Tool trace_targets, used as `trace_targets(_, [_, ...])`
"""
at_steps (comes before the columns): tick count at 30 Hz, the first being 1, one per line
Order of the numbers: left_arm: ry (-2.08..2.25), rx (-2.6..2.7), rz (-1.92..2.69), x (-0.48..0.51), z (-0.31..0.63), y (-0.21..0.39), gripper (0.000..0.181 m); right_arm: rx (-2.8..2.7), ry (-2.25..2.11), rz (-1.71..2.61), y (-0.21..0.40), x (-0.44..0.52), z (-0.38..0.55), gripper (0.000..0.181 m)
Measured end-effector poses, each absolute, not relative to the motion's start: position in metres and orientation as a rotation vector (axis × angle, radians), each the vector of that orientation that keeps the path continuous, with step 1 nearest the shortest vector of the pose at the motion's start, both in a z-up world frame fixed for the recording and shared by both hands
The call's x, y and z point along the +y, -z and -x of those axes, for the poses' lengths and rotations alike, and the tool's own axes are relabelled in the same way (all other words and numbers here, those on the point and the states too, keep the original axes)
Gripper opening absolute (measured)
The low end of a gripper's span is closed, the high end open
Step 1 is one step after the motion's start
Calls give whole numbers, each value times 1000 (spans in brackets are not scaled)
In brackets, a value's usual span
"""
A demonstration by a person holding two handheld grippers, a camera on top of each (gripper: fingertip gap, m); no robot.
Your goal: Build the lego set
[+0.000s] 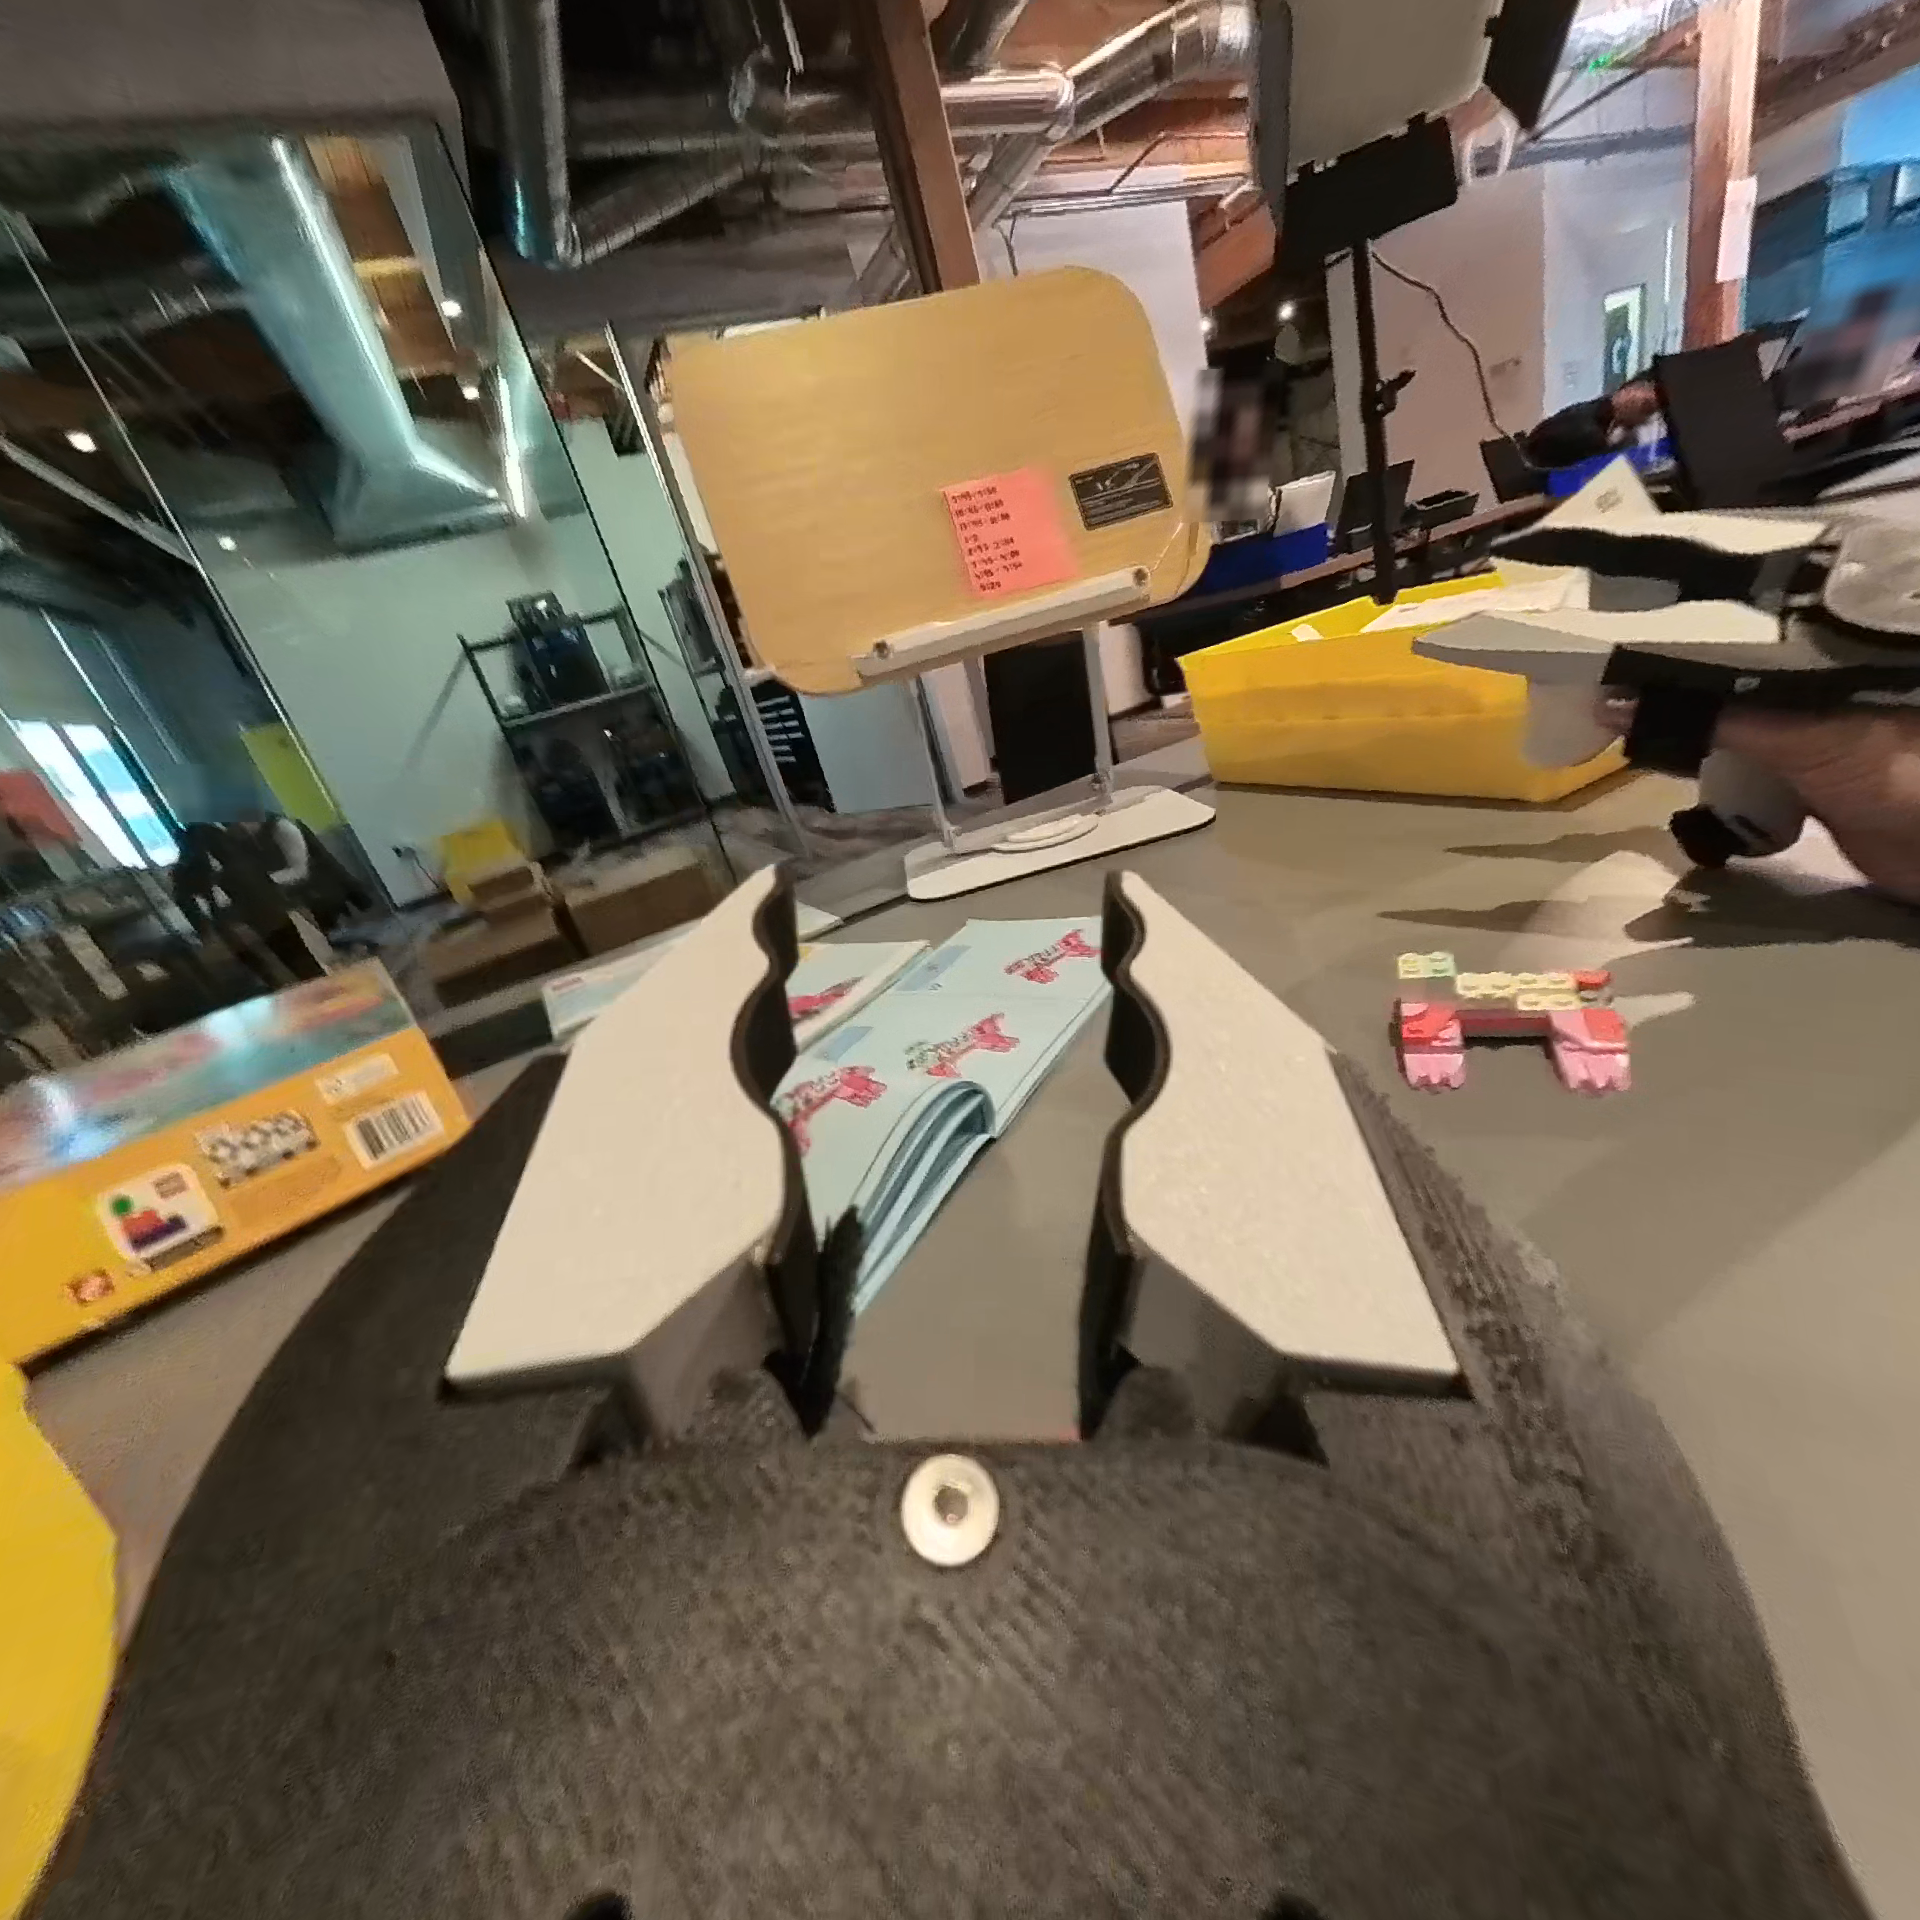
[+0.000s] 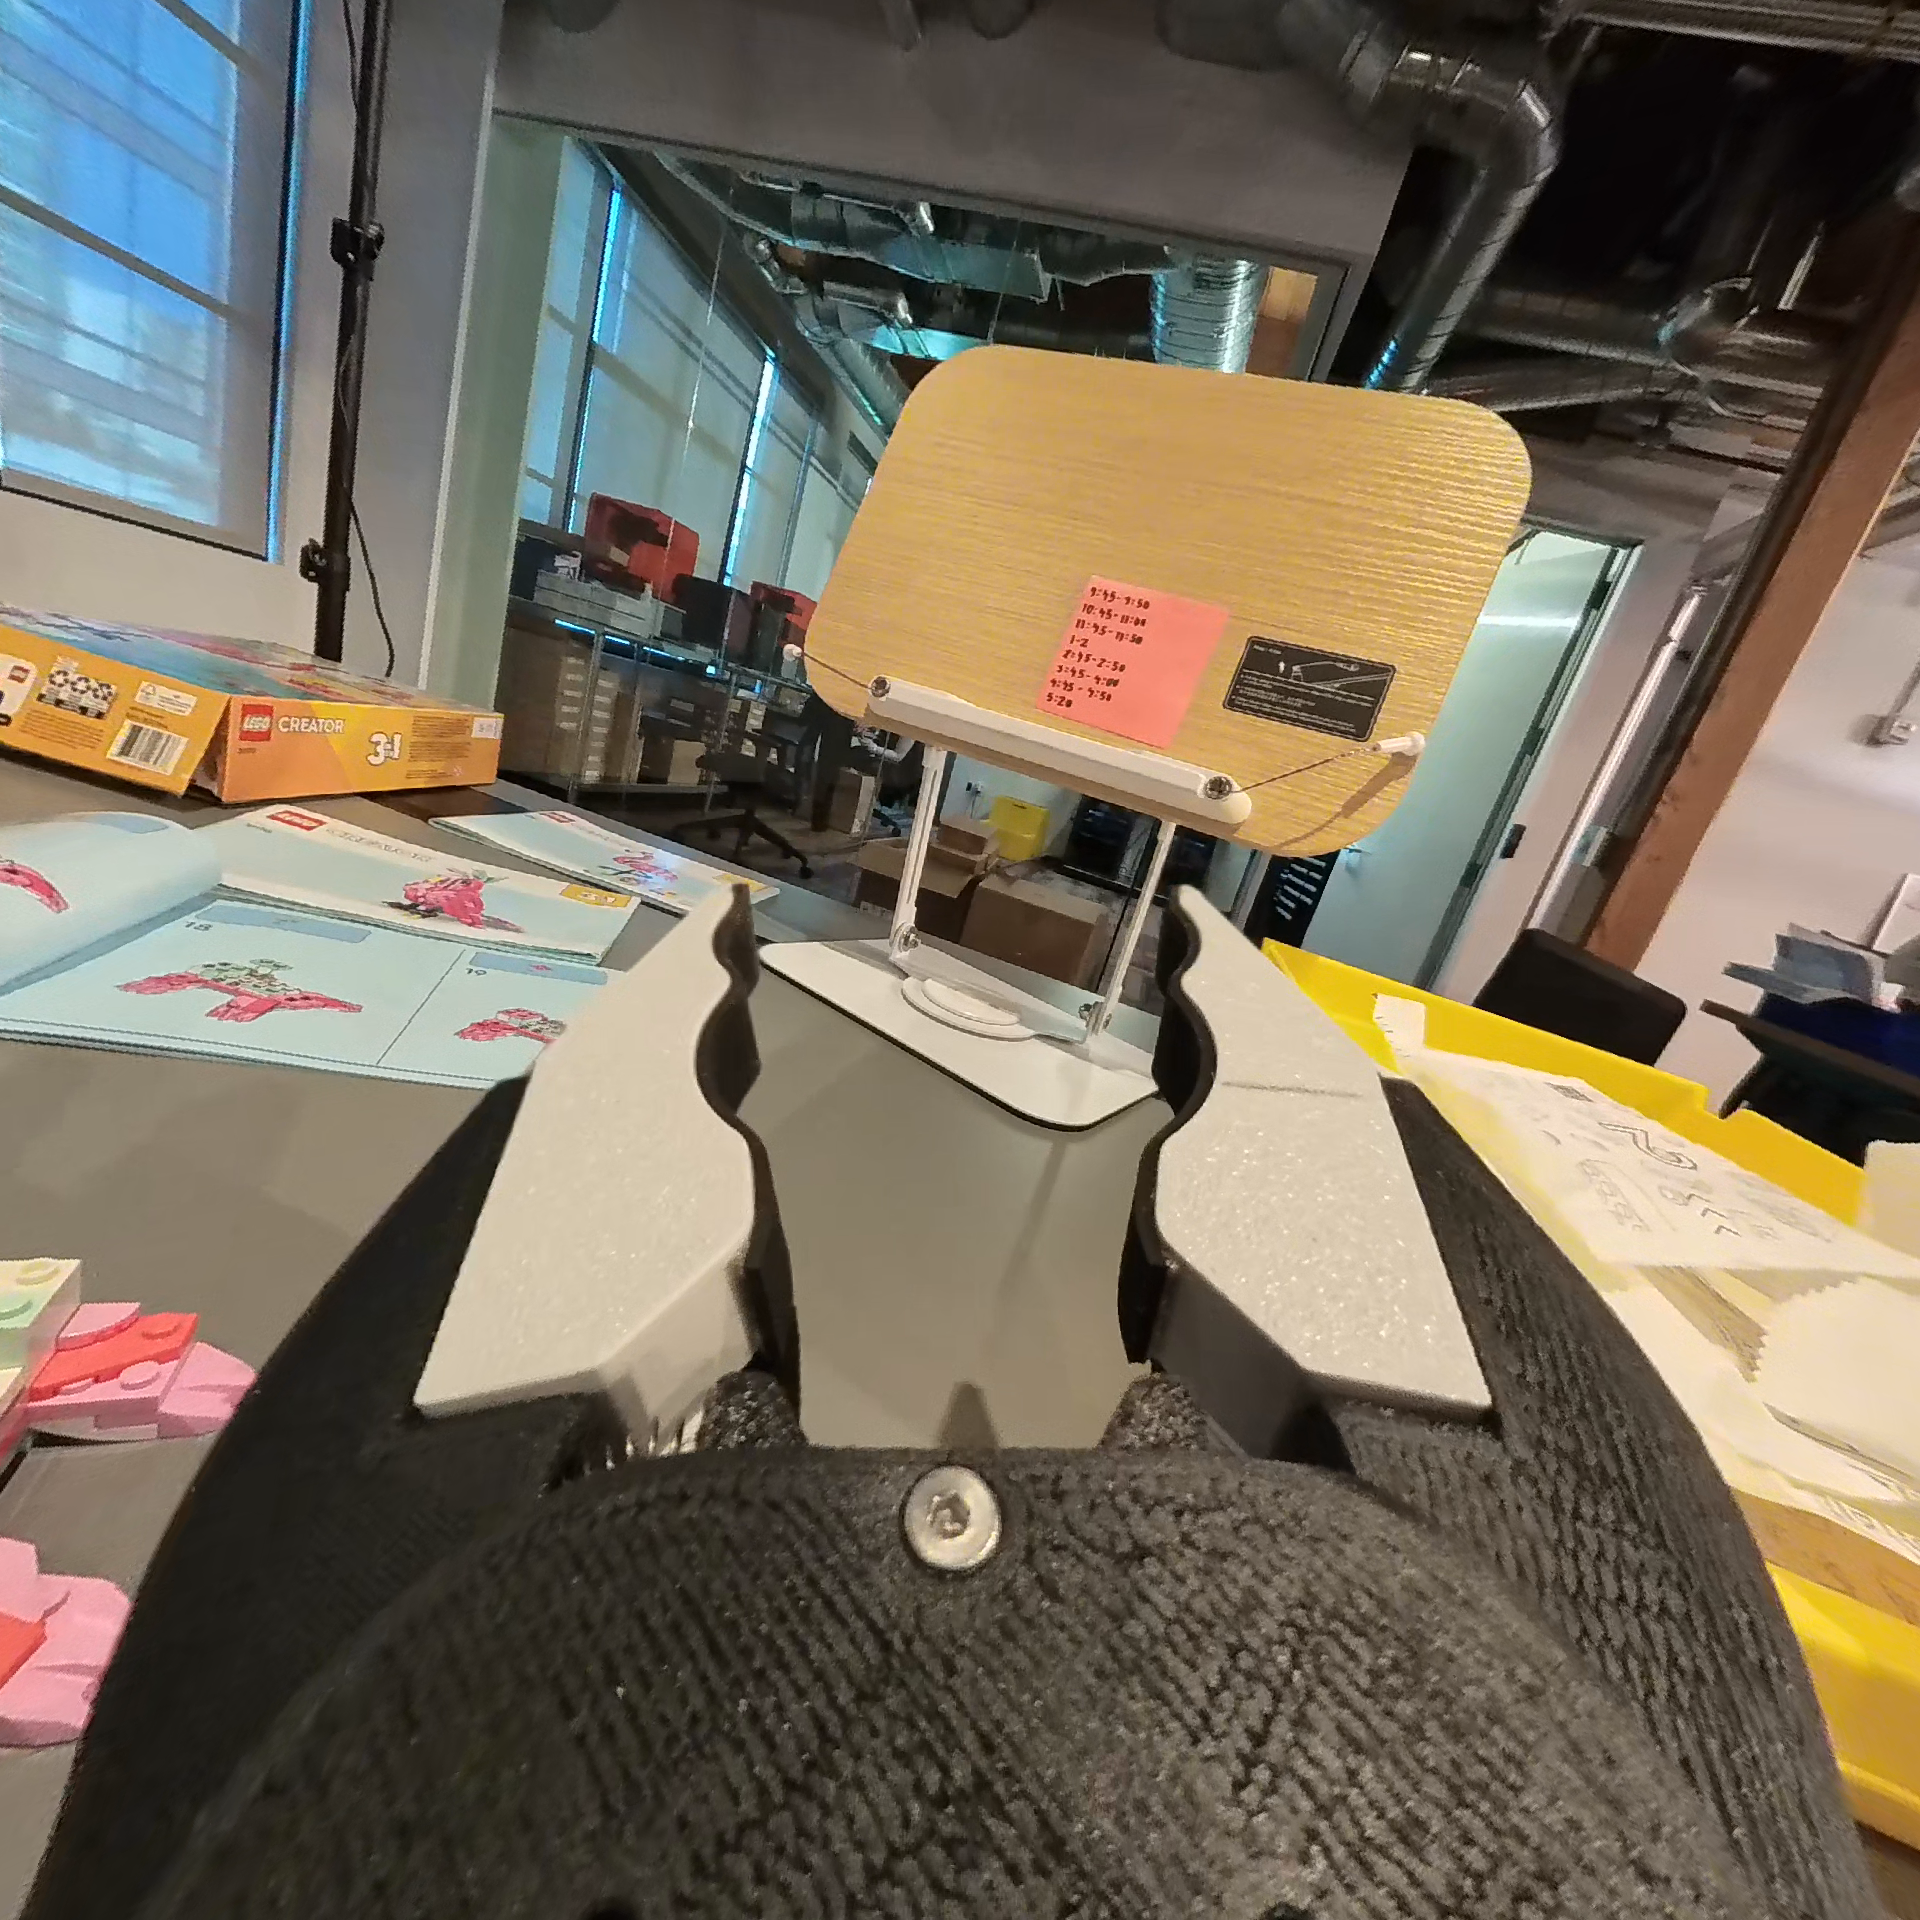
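Note:
A part-built pink, red and pale green lego model (image 1: 1512,1023) stands on the grey table (image 1: 1558,1299) to the right of my left gripper; its near end also shows at the left edge of the right wrist view (image 2: 114,1361). My left gripper (image 1: 940,914) is open and empty above the open light-blue instruction booklet (image 1: 935,1060). My right gripper (image 2: 961,914) is open and empty, pointing at the base of a wooden book stand (image 2: 1164,592). In the left wrist view the right gripper (image 1: 1496,597) shows at the far right, open, held by a hand.
The orange lego box (image 1: 208,1143) lies at the left, also in the right wrist view (image 2: 239,727). A yellow bin (image 1: 1382,717) holding papers sits at the right (image 2: 1558,1101). More booklets (image 2: 416,894) lie beyond the open one. The wooden book stand (image 1: 925,468) stands at the back.

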State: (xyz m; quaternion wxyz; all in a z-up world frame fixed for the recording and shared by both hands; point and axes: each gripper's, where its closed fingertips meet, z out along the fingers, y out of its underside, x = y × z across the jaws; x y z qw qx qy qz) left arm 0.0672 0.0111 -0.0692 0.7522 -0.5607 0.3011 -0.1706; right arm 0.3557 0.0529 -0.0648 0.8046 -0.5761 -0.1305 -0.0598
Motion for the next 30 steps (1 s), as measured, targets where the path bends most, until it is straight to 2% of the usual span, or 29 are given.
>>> trace_targets(13, [445,577,1250,15,-55,67,51,-368,147,1251,70,54,-343,58])
trace_targets(30, [413,547,1309,21,-47,74,43,-472,186,1274,78,54,-329,49])
